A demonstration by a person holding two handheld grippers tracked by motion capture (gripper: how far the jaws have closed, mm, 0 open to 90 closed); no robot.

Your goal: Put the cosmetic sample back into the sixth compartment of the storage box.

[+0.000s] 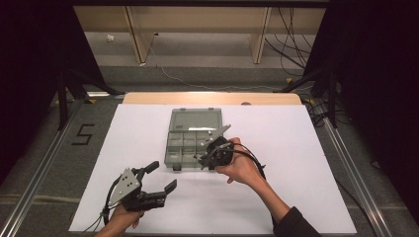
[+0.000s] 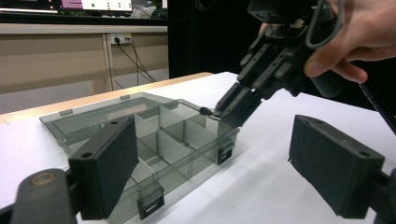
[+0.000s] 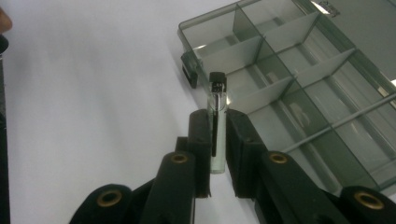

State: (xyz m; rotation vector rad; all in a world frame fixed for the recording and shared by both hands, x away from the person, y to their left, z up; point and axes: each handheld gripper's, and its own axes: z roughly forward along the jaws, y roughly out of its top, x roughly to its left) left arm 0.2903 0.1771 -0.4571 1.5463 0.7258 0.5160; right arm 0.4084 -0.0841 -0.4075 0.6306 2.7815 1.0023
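- Left gripper (image 1: 159, 178): jaws spread, holding nothing, parked on near table (image 1: 296, 197), likely waiting.
- Right gripper (image 1: 213, 150): pinching a capped vial (image 3: 217, 112) lengthwise, cap leading, above box (image 1: 190, 143) near corner, seemingly for a compartment.
- Lid (image 1: 195, 120): folded flat beyond, leaving compartments reachable.

My high view looks down on the whole table (image 1: 296, 148); both gripper views sit close and low, sharing the compartment box (image 1: 190, 140) (image 2: 154, 140) (image 3: 299, 84).

Glossy translucent plastic organiser box (image 3: 299, 74); clear glass vial (image 3: 217, 107).
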